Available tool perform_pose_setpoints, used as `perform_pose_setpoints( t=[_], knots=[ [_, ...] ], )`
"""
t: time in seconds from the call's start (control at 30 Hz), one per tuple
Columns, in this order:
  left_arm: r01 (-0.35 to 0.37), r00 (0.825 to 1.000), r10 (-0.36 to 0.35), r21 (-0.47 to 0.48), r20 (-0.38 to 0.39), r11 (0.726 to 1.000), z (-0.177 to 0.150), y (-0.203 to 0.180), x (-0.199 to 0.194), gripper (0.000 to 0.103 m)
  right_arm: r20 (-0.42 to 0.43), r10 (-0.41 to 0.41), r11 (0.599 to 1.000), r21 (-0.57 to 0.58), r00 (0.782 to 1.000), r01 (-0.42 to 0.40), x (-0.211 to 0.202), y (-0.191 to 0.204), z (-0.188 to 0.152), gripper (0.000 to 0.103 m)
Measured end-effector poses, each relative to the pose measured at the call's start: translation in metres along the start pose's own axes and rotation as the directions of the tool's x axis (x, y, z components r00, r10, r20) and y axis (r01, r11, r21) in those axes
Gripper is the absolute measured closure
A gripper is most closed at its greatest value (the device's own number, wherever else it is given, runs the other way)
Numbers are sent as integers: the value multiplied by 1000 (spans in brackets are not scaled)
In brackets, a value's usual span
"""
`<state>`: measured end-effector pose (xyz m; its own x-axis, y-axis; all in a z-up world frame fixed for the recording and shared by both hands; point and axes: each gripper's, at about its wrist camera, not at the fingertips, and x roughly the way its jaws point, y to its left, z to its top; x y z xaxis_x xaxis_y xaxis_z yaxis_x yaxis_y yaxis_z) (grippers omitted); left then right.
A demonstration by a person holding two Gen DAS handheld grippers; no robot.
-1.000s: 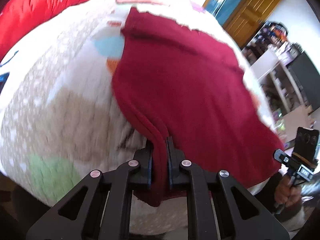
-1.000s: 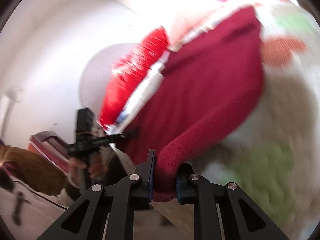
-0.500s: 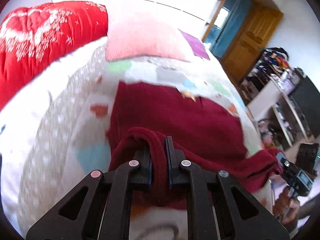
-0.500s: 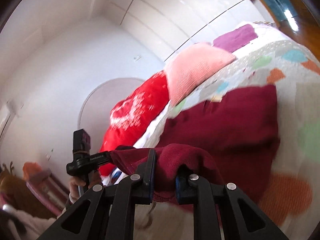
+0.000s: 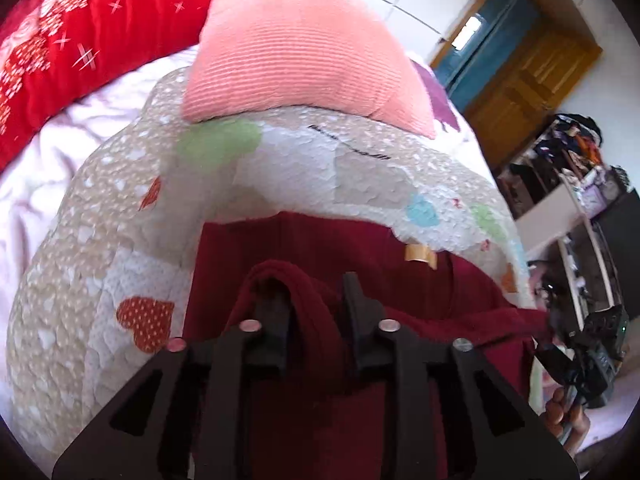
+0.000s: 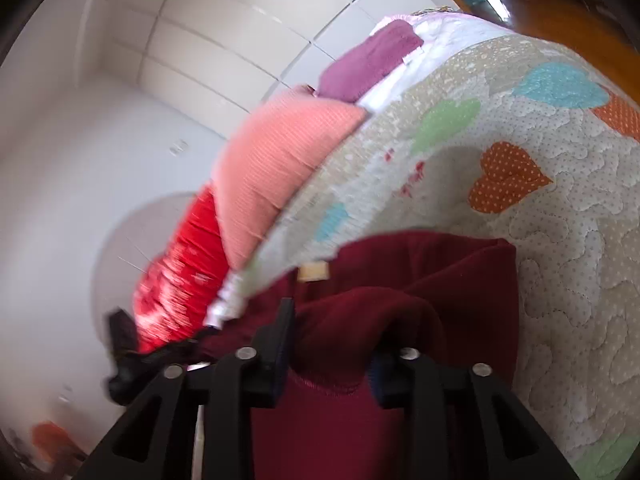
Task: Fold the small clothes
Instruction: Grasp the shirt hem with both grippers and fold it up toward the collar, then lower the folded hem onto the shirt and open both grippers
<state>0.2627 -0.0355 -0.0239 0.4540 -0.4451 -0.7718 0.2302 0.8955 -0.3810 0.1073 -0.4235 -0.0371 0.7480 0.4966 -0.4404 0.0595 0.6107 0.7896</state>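
A dark red garment (image 5: 320, 248) lies on a heart-patterned quilt (image 5: 120, 208), its near half folded over toward the far edge, where a tan label (image 5: 420, 255) shows. My left gripper (image 5: 314, 308) has its jaws apart, with the folded red hem still draped between them. My right gripper (image 6: 332, 340) also has its jaws apart, a hump of the same garment (image 6: 460, 280) lying between them. The right gripper also shows at the right of the left wrist view (image 5: 560, 344).
A pink ribbed cushion (image 5: 296, 48) and a red cushion (image 5: 60, 52) lie at the head of the bed. A purple cloth (image 6: 368, 64) lies behind. Shelves (image 5: 580, 184) and a wooden door (image 5: 520, 76) stand to the right.
Both grippers carried the garment's near edge up and forward over the far half. Their jaws have now opened from a tight pinch, leaving the cloth loose between them.
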Motion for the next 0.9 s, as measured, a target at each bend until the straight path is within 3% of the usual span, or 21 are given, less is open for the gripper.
perform_pose_setpoints(
  t=[0.07,0.13,0.2,0.27,0.33,0.4,0.5,0.53,0.57,0.63,0.67,0.73,0.83,0.9],
  knots=[
    [11,1000,-11,1,6,1000,3,-2,-9,61,30,16,1000,-11,999,-16,-13,3,4,48],
    [-46,997,47,-8,67,999,6,0,-23,47,91,-25,999,-39,996,28,-36,11,7,43],
    [-75,989,78,-25,128,997,6,2,-35,32,117,-5,999,-47,993,10,-49,16,11,43],
    [-40,991,43,-22,126,999,5,0,-37,32,96,-21,994,-105,995,31,-49,25,11,43],
    [-49,993,49,-4,104,999,2,-7,-31,32,62,-88,977,-191,994,99,-40,38,7,51],
    [-81,992,78,28,97,996,-1,-17,-17,32,28,-192,933,-305,981,191,-18,51,1,58],
    [-172,983,169,38,67,984,-3,-21,12,32,16,-269,892,-372,963,256,11,44,-1,62],
    [-212,976,210,33,60,977,-3,-19,23,32,22,-299,883,-373,954,286,20,36,0,64],
    [-253,967,252,22,49,967,-4,-14,32,32,39,-371,860,-363,928,359,29,22,5,64],
    [-296,955,296,-5,-2,955,-6,-1,53,32,53,-443,836,-335,895,433,42,2,15,65],
    [-300,954,300,-10,-8,954,-6,1,57,32,44,-463,834,-318,885,451,49,-12,20,68],
    [-308,951,308,-5,16,951,-9,3,58,32,34,-457,840,-312,889,444,54,-22,24,69],
    [-302,953,302,3,23,953,-11,2,52,32,47,-474,812,-362,879,458,46,-8,21,68],
    [-281,959,281,7,40,960,-15,0,38,32,52,-451,819,-373,891,436,32,8,12,68]
  ],
)
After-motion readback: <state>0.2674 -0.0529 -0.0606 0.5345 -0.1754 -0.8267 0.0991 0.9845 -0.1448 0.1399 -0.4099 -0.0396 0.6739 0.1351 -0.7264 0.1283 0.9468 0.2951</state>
